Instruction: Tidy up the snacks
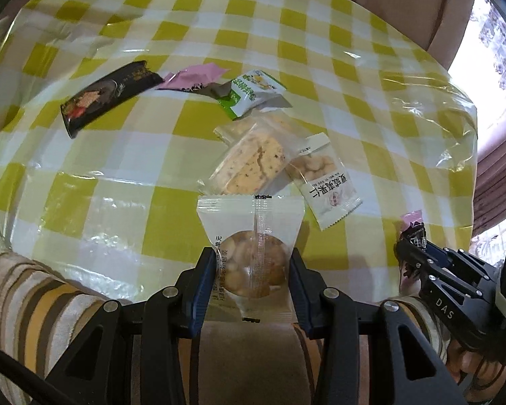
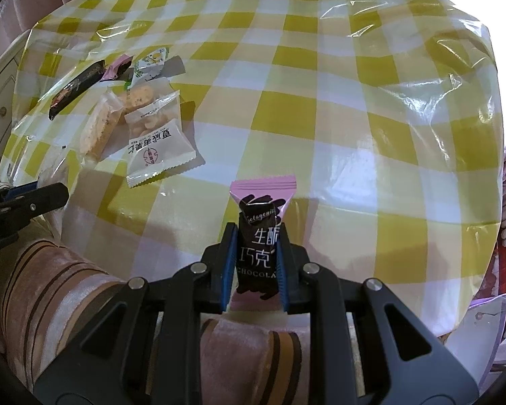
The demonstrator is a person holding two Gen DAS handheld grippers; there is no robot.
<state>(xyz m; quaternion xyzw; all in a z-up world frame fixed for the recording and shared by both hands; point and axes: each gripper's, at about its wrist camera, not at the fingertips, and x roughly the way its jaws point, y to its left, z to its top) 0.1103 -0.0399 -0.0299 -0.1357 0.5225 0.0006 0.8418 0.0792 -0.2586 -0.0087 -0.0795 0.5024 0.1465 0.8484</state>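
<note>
The left gripper [image 1: 253,270] is clamped on a white-and-clear plastic packet of pale round nuts [image 1: 251,236], its blue-padded jaws pinching the packet's two sides so that its sealed top edge points forward over the near edge of the yellow-and-white checked plastic-covered table [image 2: 320,108]. The right gripper [image 2: 257,253] is clenched on a pink-ended dark brown chocolate wrapper [image 2: 261,222], held upright with its long axis running straight out from the jaws. The loose cluster of snacks lies ahead of the left gripper and well off to the front-left of the right one, so the left hand is nearer to it: a clear-wrapped seeded biscuit bar [image 1: 249,165], a white packet with red lettering [image 1: 320,182] touching it, a green-and-white sachet [image 1: 253,92], a pink wrapper [image 1: 194,79] and a long black bar [image 1: 108,96] farther out. No tray or box for sorting shows in either view. The lower end of each held packet is hidden behind the jaws, and a second clear biscuit packet under the bar is hard to make out.
</note>
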